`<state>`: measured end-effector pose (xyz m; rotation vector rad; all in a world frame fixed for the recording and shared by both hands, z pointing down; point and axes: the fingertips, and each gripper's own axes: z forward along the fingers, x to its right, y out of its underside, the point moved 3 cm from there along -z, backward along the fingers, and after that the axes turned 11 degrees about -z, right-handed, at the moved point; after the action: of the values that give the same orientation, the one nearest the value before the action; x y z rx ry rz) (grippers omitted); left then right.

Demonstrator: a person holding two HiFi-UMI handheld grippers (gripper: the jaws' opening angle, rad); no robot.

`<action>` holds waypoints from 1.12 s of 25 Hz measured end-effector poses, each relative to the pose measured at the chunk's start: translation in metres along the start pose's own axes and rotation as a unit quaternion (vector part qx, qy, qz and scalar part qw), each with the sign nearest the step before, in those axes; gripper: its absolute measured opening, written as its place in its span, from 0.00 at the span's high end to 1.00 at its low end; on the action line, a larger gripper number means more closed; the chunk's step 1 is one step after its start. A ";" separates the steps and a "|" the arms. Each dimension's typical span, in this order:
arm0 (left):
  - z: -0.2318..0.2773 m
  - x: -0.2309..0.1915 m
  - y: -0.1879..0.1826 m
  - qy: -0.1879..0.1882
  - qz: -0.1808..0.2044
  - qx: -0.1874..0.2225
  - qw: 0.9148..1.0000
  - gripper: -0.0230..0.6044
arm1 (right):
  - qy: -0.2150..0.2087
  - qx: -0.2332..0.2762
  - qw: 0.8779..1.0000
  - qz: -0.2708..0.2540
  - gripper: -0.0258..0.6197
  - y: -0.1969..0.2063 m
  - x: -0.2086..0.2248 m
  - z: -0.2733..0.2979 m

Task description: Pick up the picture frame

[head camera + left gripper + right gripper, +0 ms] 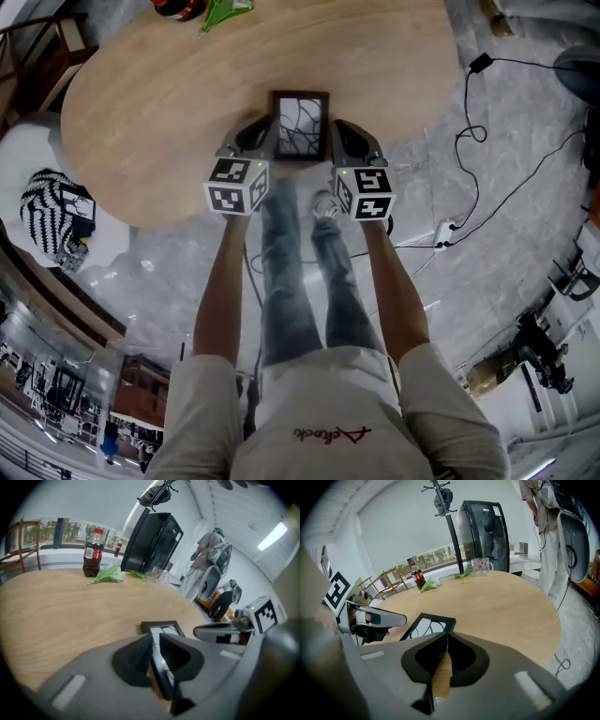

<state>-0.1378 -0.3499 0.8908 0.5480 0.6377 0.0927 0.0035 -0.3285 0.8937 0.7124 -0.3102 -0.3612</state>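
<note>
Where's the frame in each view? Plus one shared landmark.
Head view: frame top centre, near the table's near edge.
Left gripper view: frame lower centre.
Right gripper view: frame left of centre.
Shared landmark: cola bottle, across the table.

A pale short-sleeved shirt point(323, 412) with red script and faded blue jeans point(305, 291) are worn; the left hand-held gripper point(265, 131) and right hand-held gripper point(337, 131) are grey, each capped by a black-and-white marker cube point(236, 186)

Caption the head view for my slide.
Seen from above, left gripper and right gripper flank a dark picture frame lying flat near the edge of a wooden table.
</note>
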 end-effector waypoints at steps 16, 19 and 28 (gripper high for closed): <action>0.010 -0.008 0.023 -0.039 -0.021 -0.034 0.998 0.70 | -0.012 -0.032 0.999 0.034 0.73 0.013 -0.012 0.017; 0.012 -0.004 0.026 -0.045 -0.026 -0.034 0.998 0.70 | 0.001 -0.035 0.999 0.040 0.74 0.014 -0.013 0.019; 0.013 -0.010 0.033 -0.059 -0.030 -0.036 0.997 0.74 | 0.006 -0.041 0.998 0.046 0.78 0.018 -0.015 0.024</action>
<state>-0.1356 -0.3303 0.9215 0.4614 0.5330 0.0264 -0.0153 -0.3237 0.9212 0.6172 -0.3144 -0.2811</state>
